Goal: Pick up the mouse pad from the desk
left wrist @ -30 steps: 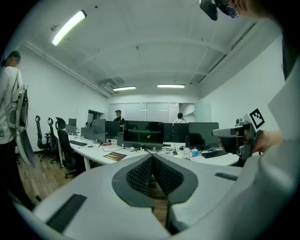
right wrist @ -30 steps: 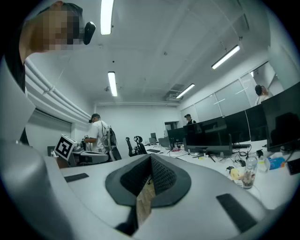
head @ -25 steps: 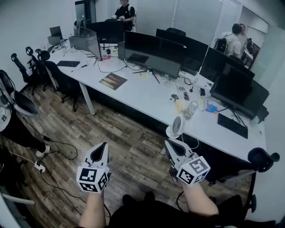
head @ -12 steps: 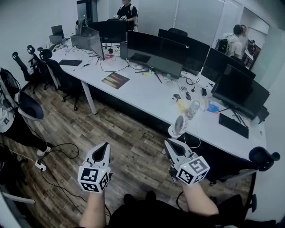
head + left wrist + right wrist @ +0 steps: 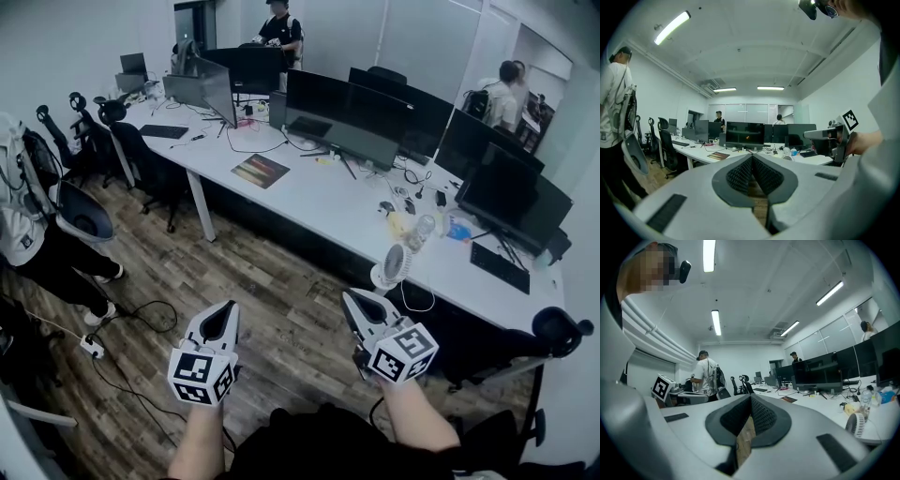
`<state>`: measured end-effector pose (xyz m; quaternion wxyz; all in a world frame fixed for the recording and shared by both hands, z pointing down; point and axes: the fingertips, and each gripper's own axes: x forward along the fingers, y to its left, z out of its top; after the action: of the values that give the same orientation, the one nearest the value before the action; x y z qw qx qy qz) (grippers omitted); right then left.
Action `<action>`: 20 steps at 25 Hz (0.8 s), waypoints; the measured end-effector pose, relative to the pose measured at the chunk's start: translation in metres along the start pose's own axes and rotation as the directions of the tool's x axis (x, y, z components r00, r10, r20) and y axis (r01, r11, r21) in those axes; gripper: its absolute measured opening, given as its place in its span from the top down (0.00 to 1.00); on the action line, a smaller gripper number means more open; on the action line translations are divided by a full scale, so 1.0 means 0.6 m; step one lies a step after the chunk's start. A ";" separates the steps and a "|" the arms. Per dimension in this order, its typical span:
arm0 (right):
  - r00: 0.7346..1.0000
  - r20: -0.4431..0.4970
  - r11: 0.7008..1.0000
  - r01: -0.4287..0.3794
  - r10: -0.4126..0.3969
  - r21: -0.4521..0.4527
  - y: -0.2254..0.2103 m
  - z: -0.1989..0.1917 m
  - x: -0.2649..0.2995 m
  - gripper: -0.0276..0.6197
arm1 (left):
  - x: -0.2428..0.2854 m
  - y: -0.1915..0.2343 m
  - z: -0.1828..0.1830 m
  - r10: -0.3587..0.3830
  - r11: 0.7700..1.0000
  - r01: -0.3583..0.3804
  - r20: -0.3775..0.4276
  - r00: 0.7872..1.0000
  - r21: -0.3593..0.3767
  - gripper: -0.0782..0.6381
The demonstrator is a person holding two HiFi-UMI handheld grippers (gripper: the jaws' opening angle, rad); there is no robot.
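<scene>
The mouse pad [image 5: 261, 170] is a dark, multicoloured rectangle lying flat on the long white desk [image 5: 309, 202], in front of a wide monitor. It also shows small and far off in the left gripper view [image 5: 718, 155] and the right gripper view [image 5: 789, 399]. Both grippers hang over the wooden floor, well short of the desk and pointing towards it. My left gripper [image 5: 227, 307] has its jaws together and nothing between them. My right gripper [image 5: 348, 298] is shut and empty too. Each gripper view shows its dark pads meeting at the tip, left [image 5: 752, 157] and right [image 5: 751, 397].
Several monitors [image 5: 347, 105], a small white fan [image 5: 394, 265], a bottle [image 5: 421, 232] and a keyboard [image 5: 506, 267] crowd the desk. Office chairs [image 5: 141, 155] stand at its left end. A person with a backpack [image 5: 26, 211] stands at the left. Cables and a power strip [image 5: 92, 347] lie on the floor.
The desk and mouse pad have slid right and slightly down in the head view as both grippers advanced. The person at the left has come further into view. Both grippers stay shut.
</scene>
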<state>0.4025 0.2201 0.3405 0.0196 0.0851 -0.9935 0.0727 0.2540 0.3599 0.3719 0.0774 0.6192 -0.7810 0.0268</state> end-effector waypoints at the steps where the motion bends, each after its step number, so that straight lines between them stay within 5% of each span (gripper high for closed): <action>1: 1.000 0.000 1.000 -0.005 0.005 0.001 0.009 -0.001 0.005 0.95 | -0.006 0.003 0.000 -0.005 1.000 0.005 -0.001 1.000 0.004 0.88; 8: 0.999 -0.029 1.000 -0.023 0.023 0.018 0.031 -0.021 0.026 0.95 | -0.017 0.027 -0.009 -0.012 1.000 0.012 -0.007 1.000 -0.001 0.88; 20: 0.997 -0.061 0.996 -0.031 0.036 0.090 -0.063 -0.057 0.129 0.95 | 0.090 0.082 -0.034 -0.006 1.000 0.005 -0.079 0.997 -0.017 0.88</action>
<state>0.3340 0.1755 0.3836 0.0458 0.0669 -0.9895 0.1196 0.1960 0.3222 0.4033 0.1136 0.6190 -0.7758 0.0446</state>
